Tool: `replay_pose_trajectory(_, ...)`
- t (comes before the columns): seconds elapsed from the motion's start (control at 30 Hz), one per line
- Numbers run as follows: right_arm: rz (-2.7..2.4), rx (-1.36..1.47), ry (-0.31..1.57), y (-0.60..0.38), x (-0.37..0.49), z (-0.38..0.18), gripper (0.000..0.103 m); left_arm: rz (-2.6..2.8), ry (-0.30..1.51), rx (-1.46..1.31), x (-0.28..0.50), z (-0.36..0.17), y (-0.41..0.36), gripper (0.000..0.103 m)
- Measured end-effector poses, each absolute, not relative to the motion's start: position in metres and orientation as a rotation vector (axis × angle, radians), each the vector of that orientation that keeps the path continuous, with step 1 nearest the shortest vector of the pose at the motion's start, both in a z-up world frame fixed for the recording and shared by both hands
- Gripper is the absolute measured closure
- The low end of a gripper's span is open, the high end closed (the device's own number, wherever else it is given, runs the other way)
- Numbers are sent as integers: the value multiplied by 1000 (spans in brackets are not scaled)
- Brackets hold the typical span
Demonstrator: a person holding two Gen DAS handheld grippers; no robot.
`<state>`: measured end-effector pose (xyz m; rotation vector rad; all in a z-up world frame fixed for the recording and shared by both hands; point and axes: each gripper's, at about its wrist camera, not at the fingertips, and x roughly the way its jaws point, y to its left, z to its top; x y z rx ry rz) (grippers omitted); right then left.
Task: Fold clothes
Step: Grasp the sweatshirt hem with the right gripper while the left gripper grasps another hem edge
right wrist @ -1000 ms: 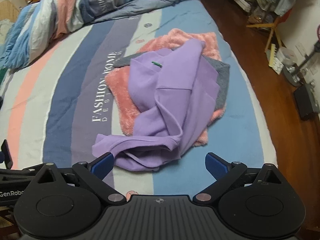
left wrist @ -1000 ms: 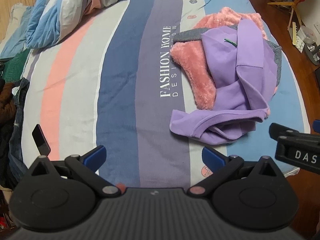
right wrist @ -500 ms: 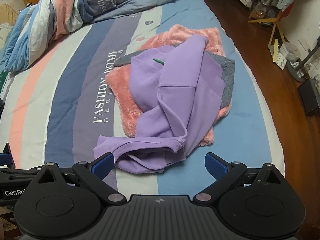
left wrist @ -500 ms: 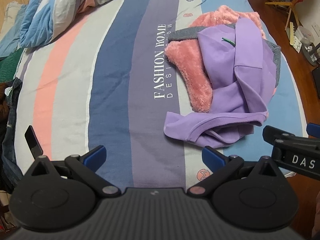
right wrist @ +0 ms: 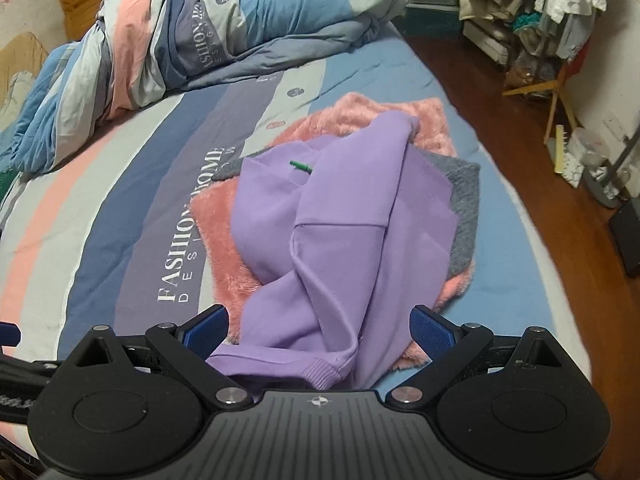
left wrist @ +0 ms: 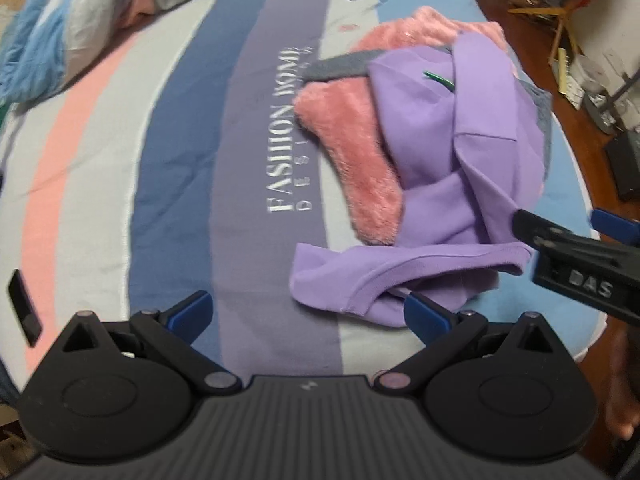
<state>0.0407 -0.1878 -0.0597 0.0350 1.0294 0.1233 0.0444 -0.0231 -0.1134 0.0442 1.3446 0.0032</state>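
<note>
- Two grippers hover low over a bed (left wrist: 180, 168) covered with a striped sheet printed "FASHION HOME".
- On the bed's right half lies a heap of clothes: a purple sweatshirt (right wrist: 340, 240) on top, a fluffy pink garment (left wrist: 352, 140) under it, and a grey garment (right wrist: 464, 216) between the two, showing at the far and right edges.
- The purple sweatshirt is crumpled, not flat; one part twists down toward the near edge of the bed, and its ribbed hem (left wrist: 400, 264) curls out to the left on the sheet.
- A small green mark (right wrist: 300, 166) sits on the sweatshirt's upper part.
- The left gripper (left wrist: 306, 314) has its fingers spread wide with nothing between them; the right blue pad stands just at the near edge of the purple hem, though contact cannot be told.
- The right gripper (right wrist: 320, 326) also has its fingers wide apart, and the sweatshirt's lower fold lies between them, ungripped; the ribbed cuff reaches under the gripper body.
- In the left wrist view the right gripper enters from the right edge, its tip over the right end of the purple hem.
- A rumpled striped duvet (right wrist: 168, 40) is piled at the far end of the bed.
- Wooden floor (right wrist: 500, 112) runs along the bed's right side, with cluttered clothing (right wrist: 540, 4) beyond.
</note>
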Motion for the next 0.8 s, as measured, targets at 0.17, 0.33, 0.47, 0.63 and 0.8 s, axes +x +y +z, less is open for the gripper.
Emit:
replay_pose_trajectory(0.17,163,27,999,-193,54,-94,20,-9,1374,-72,43,-142,-17,0)
replay_pose_trajectory(0.33,186,-8,1110,-192,73,-133,54,53,1417,-95,38,-168,-12,0)
replay_pose_trajectory(0.47,167,14,1151,-192,76,-146,94,84,1438,45,41,-187,-21,0)
replay_pose_trajectory(0.63,142,-8,1118,-189,65,-134,98,68,1441,42,40,-194,-22,0)
replay_pose_trajectory(0.8,172,60,1098,-190,62,-113,98,-1,1355,41,29,-186,-27,0)
